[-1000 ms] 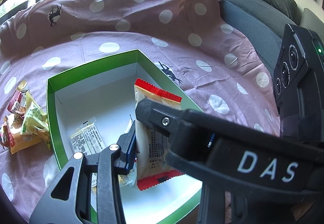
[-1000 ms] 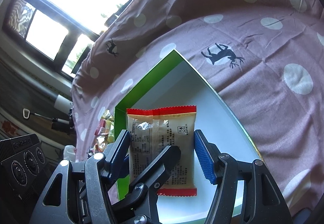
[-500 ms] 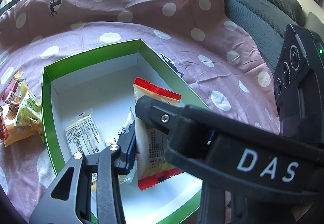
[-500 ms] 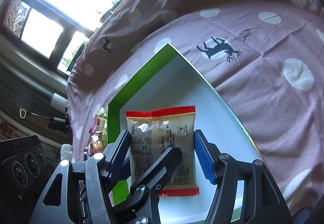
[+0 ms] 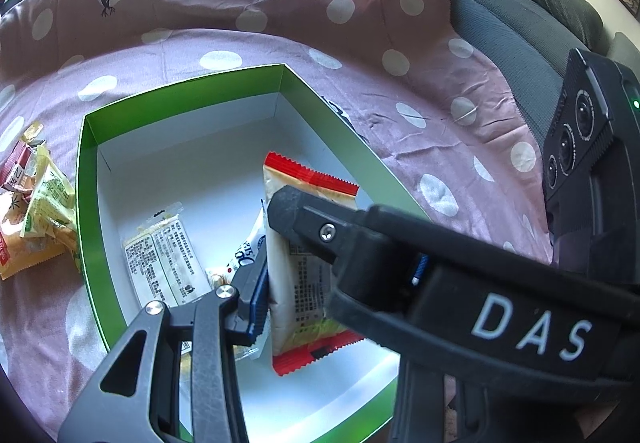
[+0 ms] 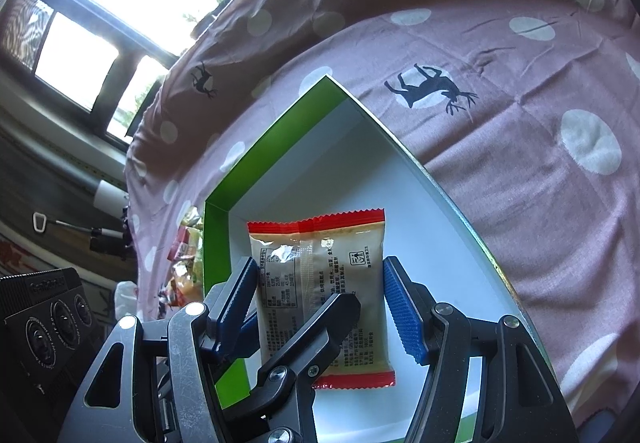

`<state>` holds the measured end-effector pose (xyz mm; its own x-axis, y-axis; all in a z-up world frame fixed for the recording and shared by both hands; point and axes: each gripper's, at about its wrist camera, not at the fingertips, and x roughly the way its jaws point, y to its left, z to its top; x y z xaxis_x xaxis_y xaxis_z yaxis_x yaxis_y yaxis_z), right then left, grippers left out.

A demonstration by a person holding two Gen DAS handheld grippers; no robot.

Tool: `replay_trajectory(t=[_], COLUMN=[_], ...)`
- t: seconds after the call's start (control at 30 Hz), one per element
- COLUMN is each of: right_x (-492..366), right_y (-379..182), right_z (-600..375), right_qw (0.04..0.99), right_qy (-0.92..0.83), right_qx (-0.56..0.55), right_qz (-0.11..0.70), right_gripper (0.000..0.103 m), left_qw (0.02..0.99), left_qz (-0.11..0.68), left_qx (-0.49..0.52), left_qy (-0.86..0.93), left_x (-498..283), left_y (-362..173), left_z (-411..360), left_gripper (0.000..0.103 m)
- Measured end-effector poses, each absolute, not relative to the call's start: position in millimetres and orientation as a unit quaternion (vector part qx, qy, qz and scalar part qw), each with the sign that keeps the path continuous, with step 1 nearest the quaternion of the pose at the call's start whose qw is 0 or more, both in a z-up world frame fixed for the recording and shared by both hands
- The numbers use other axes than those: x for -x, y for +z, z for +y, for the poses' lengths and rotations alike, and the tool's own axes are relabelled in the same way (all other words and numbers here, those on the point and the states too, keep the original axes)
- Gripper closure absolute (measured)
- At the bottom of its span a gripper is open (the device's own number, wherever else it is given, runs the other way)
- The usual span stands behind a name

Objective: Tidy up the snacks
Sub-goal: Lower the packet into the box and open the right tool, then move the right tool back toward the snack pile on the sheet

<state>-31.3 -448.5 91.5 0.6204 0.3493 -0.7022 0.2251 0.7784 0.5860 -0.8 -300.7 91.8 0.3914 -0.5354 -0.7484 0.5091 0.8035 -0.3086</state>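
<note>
The left gripper [image 5: 276, 275], clenched on the red-edged snack packet [image 5: 304, 283], has drifted further over the green box [image 5: 180, 91], packet still aloft near its front edge, while the right gripper [image 6: 316, 295] straddles it, grip seemingly loose though I cannot tell, so release comes next.

The cloth [image 5: 360, 55] was dusty pink with pale dots and small dark deer figures. The box [image 5: 188, 91] had bright green walls and a white floor. The held packet [image 6: 320, 267] was tan with red serrated ends and black print. Another packet [image 5: 160, 263] in the box was white with black text. The pads [image 6: 400, 307] were blue, the gripper frames black. The sofa [image 5: 520, 23] was grey.
</note>
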Motion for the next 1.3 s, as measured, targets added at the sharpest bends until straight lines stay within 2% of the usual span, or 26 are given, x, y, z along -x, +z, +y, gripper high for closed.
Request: replay_trajectory(t=[0.47, 0.73, 0.8, 1.03, 1.1, 1.17, 1.23, 1.3], right_x=[28, 31, 36, 45, 46, 46, 47, 45], right_y=[87, 93, 102, 125, 132, 138, 142, 144], right_z=[-447, -445, -443, -430, -423, -414, -403, -392], right_qw=[0.833, 0.843, 0.855, 0.882, 0.89, 0.897, 0.902, 0.907], right_qy=[0.032, 0.013, 0.001, 0.008, 0.009, 0.011, 0.014, 0.021], right_qx=[-0.327, -0.31, -0.299, -0.271, -0.258, -0.246, -0.235, -0.223], right_qz=[0.445, 0.439, 0.424, 0.386, 0.376, 0.367, 0.362, 0.358], right_gripper=[0.036, 0.036, 0.033, 0.026, 0.023, 0.019, 0.019, 0.018], left_qw=[0.825, 0.827, 0.829, 0.861, 0.868, 0.872, 0.878, 0.884], left_qz=[0.471, 0.47, 0.464, 0.417, 0.407, 0.401, 0.393, 0.383], left_qx=[0.027, 0.042, 0.056, 0.061, 0.067, 0.074, 0.081, 0.088], left_qy=[-0.311, -0.305, -0.307, -0.284, -0.278, -0.271, -0.261, -0.252], left_x=[-2, 1, 4, 19, 23, 23, 24, 24], left_y=[86, 92, 98, 127, 132, 135, 139, 142], left_z=[-300, -287, -279, -240, -225, -207, -189, -170], left_gripper=[0.065, 0.058, 0.057, 0.044, 0.042, 0.038, 0.029, 0.025])
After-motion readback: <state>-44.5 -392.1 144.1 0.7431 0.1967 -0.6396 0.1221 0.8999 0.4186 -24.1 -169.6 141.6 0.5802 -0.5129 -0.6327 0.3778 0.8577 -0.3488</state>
